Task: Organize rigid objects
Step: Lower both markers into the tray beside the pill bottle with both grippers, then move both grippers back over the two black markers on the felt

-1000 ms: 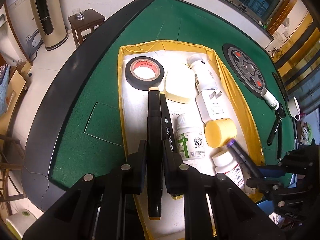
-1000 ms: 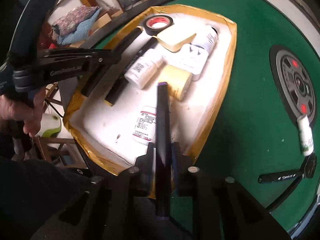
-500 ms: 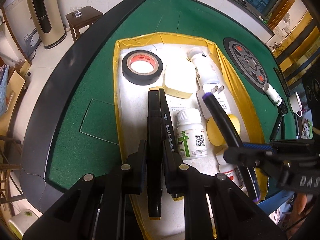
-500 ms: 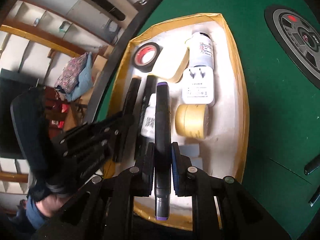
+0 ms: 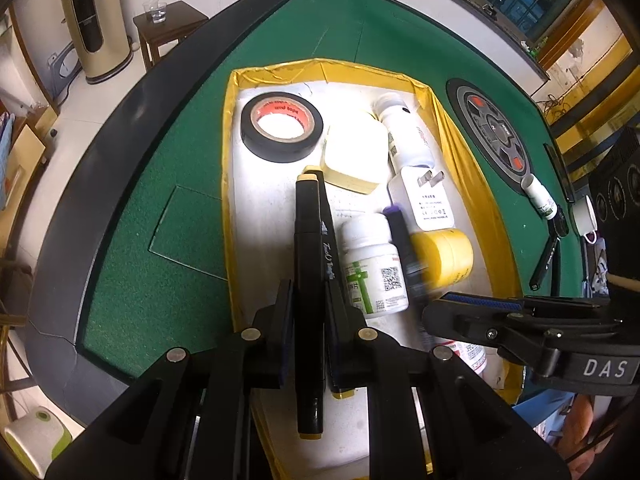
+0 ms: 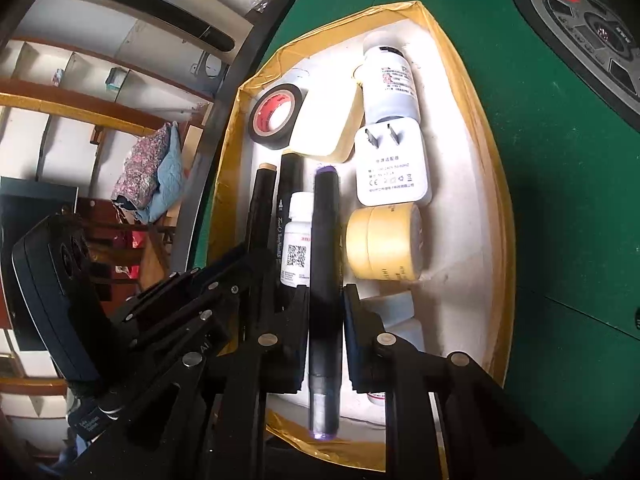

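The left gripper clamps a black yellow-capped marker; the right gripper's jaws are opening around a black purple-tipped marker (both lower centre), above the yellow-rimmed white tray.

A: How is the light?
B: Bright from above; glare bleaches the white tray floor and the far pad.
A: Any blur?
B: The purple-capped marker smears. Fisheye edges curve and darken.

Both wrist cameras look steeply down, close above the same yellow-rimmed tray.
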`<state>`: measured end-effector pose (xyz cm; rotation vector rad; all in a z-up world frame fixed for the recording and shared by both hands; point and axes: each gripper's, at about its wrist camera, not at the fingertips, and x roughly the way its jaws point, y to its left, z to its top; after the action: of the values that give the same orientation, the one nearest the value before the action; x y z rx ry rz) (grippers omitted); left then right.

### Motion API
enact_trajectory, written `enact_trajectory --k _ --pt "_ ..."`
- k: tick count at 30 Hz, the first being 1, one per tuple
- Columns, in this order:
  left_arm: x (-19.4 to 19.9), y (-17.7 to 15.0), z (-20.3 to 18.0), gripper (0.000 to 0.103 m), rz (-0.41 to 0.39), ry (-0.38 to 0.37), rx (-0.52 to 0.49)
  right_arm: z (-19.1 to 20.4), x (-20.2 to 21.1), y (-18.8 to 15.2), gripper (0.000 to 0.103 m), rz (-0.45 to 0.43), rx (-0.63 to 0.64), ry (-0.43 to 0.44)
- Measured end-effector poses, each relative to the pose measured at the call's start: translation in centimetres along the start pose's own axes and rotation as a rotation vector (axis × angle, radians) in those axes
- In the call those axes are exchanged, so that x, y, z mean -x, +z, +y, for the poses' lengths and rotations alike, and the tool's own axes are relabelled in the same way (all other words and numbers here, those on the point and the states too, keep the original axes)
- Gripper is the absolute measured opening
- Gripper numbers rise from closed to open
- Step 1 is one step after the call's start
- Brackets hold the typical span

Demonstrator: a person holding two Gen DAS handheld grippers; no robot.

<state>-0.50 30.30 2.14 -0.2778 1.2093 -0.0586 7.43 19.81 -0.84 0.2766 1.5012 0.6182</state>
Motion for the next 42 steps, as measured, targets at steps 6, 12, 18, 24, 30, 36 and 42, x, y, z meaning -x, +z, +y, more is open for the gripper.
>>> enact_trajectory --k 6,12,18,24,30,36,42 --pt "0.4 -0.2 -0.3 0.013 -0.004 -0.008 0.005 0.4 0.8 -0.4 0.026 -0.034 0.030 -0.018" --pt "1.0 -0.2 -0.2 0.015 -0.026 -0.001 0.031 1.0 2.6 -1.2 0.026 -0.104 0.093 -0.048" --pt "1.4 -0.2 -0.2 0.015 -0.050 0.014 0.068 0.7 3.9 -2.0 0.026 -0.160 0.096 -0.090" --pt "2.1 -0.4 -0.7 0.015 -0.074 0.027 0.088 -0.3 5.9 -3.0 0.026 -0.227 0.098 -0.114" --pt "2.7 -0.6 -4.1 0.015 -0.102 0.010 0.014 -2.9 8.2 -3.9 0.027 -0.293 0.035 -0.114" --pt "3.2 -0.8 -8.4 0.015 -0.126 -0.027 -0.089 -8.3 10.3 -5.3 0.027 -0.314 -0.112 -0.056" --pt "2.4 -0.8 -13.2 0.015 -0.098 -0.072 -0.182 -14.1 12.8 -7.3 0.027 -0.354 -0.251 -0.087"
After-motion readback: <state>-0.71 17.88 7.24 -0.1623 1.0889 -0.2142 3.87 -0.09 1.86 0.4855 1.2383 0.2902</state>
